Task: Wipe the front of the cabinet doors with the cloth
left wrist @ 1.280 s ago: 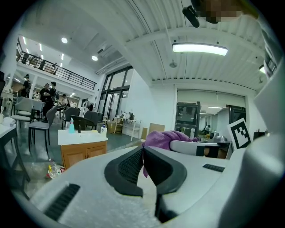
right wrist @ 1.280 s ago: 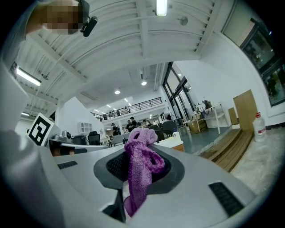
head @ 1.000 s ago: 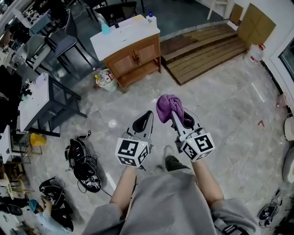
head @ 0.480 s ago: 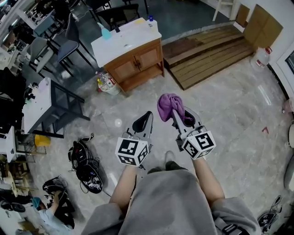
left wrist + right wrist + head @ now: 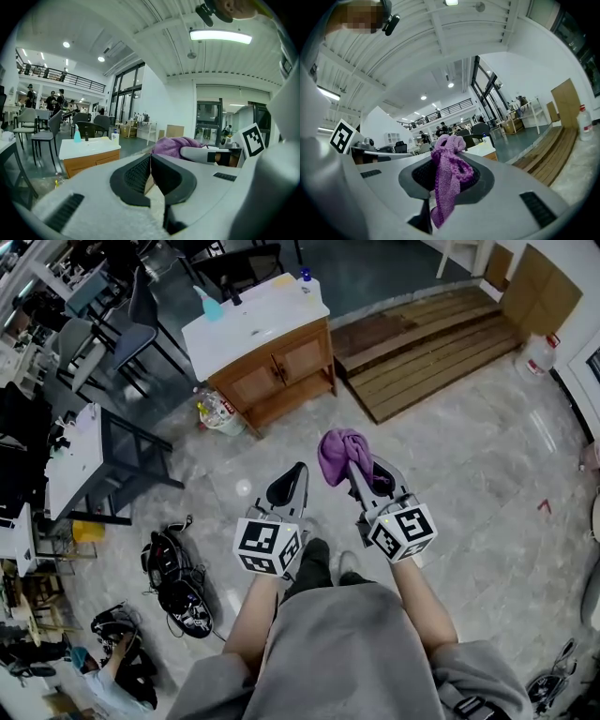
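Looks like the carry-over step, no wiping yet: the right gripper (image 5: 367, 479) has its fingers clamped on the purple cloth (image 5: 339, 454), which bunches up out of the tips. The wooden cabinet (image 5: 277, 371) with its 2 doors stands well apart from it across the floor (image 5: 469, 456). The left gripper (image 5: 289, 486) has its fingers pressed together on nothing, so my guess is the next move means getting up close and pressing the cloth flat on a door front.
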Demonstrator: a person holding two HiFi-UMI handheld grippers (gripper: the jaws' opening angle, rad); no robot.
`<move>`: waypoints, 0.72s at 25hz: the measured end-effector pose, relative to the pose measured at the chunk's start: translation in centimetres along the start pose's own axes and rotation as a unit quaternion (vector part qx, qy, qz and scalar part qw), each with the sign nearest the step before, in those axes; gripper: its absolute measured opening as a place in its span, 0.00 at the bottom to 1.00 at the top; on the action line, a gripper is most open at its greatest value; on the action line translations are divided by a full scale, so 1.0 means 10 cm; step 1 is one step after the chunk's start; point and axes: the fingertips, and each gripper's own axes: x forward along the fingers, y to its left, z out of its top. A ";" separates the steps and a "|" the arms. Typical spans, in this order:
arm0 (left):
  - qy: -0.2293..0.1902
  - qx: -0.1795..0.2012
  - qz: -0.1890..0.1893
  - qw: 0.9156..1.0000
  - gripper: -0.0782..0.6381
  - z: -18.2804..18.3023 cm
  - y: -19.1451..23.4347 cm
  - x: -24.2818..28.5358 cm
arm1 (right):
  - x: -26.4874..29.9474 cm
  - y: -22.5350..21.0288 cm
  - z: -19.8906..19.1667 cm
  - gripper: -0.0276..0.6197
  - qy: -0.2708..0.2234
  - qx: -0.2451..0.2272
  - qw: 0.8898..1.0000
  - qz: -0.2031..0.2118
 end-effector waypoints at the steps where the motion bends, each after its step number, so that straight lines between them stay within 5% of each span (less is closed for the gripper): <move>1: 0.001 0.000 0.000 1.000 0.12 0.00 0.04 0.04 | 0.05 -0.03 0.00 0.15 0.000 0.000 1.000 -0.001; 18: 0.020 -0.010 -0.019 1.000 0.12 0.03 1.03 0.78 | 1.16 -0.34 -0.13 0.15 0.015 0.005 0.999 -0.034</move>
